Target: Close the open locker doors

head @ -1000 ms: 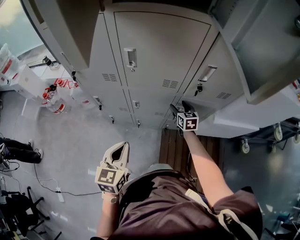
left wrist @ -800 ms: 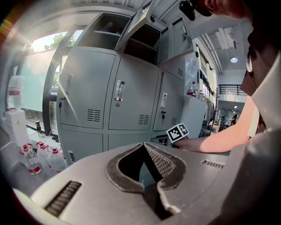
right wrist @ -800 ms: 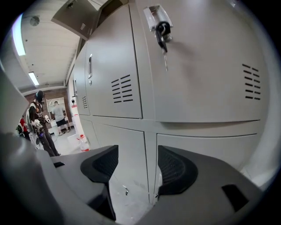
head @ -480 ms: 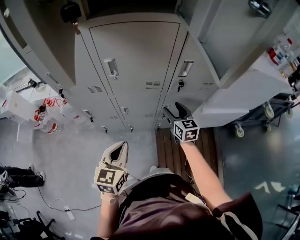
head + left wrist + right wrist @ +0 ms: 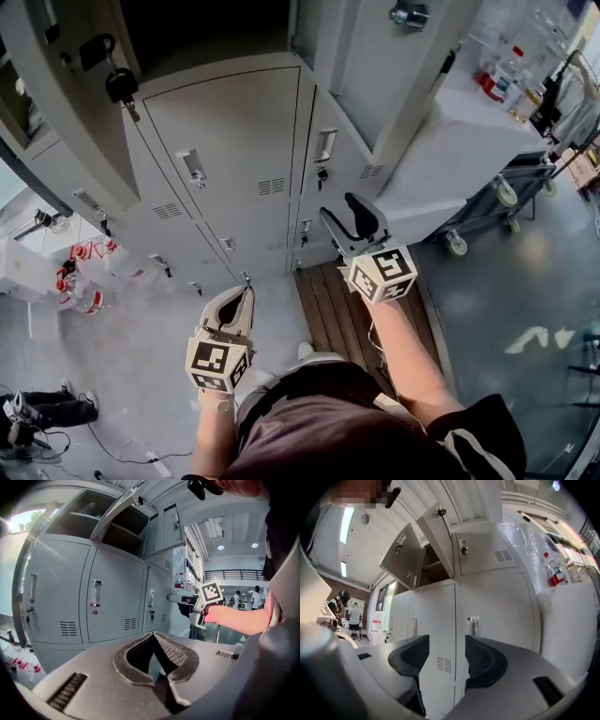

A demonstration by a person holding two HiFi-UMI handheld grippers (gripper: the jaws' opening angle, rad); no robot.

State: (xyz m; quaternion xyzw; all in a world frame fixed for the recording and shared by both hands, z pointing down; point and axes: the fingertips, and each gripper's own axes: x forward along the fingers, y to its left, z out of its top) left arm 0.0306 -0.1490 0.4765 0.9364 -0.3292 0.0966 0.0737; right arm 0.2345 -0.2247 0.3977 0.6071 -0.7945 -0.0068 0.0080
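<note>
Grey lockers fill the head view. Two upper doors stand open: one at the left [image 5: 70,112] with keys [image 5: 120,86] hanging from its lock, one at the right [image 5: 394,66], with a dark compartment [image 5: 206,28] between them. In the right gripper view both open doors [image 5: 401,559] [image 5: 440,534] hang above closed ones. My right gripper [image 5: 339,208] [image 5: 446,644] points level at the closed lockers below the right door. It is open and its jaws have just been closing a little with nothing between them. My left gripper [image 5: 244,292] [image 5: 153,635] is lower, shut and empty.
A white counter with bottles [image 5: 506,75] adjoins the lockers at the right, with a wheeled cart [image 5: 487,197] beside it. A wooden board [image 5: 328,291] lies on the floor under my right arm. Red-and-white bags [image 5: 80,277] sit at the left, near a person's legs [image 5: 33,408].
My right gripper has risen well up the locker front and its jaws have narrowed slightly. The left gripper has lifted a little. The open upper doors now fill more of the head view.
</note>
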